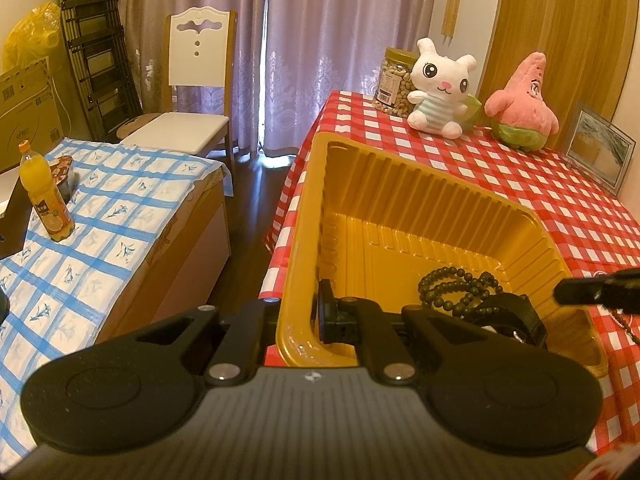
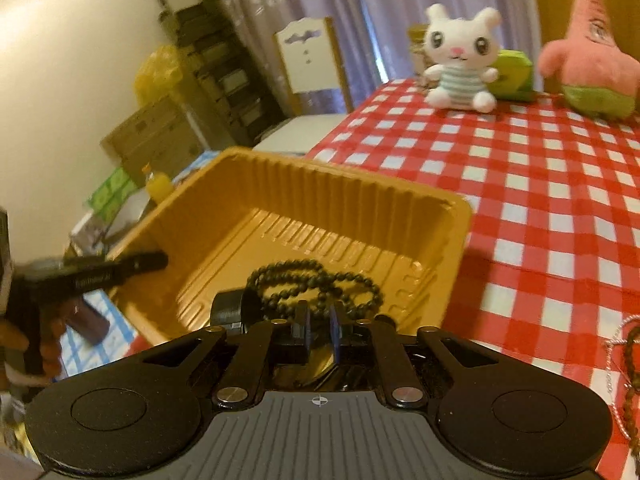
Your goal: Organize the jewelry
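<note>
A yellow ribbed plastic tray (image 1: pixel 400 184) (image 2: pixel 320 176) stands at the near corner of the red-checked table. My left gripper (image 1: pixel 300 314) is shut on the tray's left wall, one finger (image 1: pixel 328 312) inside it and the other hidden outside. On the tray's floor lies a coiled string of dark beads (image 1: pixel 456 284) (image 2: pixel 316 284) beside a black strap (image 1: pixel 516 312) (image 2: pixel 228 306). My right gripper (image 2: pixel 320 326) hovers just short of the beads, jaws slightly apart with nothing between them. A silver chain (image 2: pixel 614 360) and brown beads (image 2: pixel 634 400) lie on the cloth at the right.
At the table's far end sit a white rabbit plush (image 1: pixel 440 88), a pink star plush (image 1: pixel 524 104), a nut jar (image 1: pixel 394 80) and a picture frame (image 1: pixel 600 152). Left of the table, a juice bottle (image 1: pixel 44 196) stands on a blue-checked cloth, with a chair (image 1: pixel 196 80) beyond.
</note>
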`<action>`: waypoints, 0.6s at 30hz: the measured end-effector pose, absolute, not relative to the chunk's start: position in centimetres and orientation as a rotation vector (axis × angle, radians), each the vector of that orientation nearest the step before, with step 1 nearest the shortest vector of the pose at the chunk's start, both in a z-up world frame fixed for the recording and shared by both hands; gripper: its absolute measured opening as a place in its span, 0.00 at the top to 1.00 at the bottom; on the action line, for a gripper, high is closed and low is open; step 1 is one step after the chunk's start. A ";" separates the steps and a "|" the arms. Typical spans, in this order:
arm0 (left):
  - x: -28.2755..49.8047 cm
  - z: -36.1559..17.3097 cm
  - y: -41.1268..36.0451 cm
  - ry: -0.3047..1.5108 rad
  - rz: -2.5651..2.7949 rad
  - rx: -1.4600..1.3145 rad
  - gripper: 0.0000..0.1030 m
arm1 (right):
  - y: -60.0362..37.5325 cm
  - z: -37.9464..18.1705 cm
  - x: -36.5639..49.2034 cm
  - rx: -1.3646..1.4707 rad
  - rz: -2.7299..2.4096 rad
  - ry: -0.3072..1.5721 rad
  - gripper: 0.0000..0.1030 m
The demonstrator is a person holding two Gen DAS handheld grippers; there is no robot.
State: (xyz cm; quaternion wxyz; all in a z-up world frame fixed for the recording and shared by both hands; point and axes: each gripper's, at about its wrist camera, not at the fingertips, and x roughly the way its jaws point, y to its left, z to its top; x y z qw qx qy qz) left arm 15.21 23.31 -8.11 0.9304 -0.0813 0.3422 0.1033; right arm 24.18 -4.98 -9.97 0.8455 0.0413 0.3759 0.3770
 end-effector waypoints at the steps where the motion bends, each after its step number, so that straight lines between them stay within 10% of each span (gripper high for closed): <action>1: 15.2 -8.1 23.3 0.700 0.211 -0.166 0.94 | -5.7 -9.6 24.2 0.097 0.774 0.780 0.82; 18: 15.3 -8.2 23.2 0.702 0.213 -0.164 0.94 | -13.8 -12.4 23.3 0.052 0.530 0.903 0.81</action>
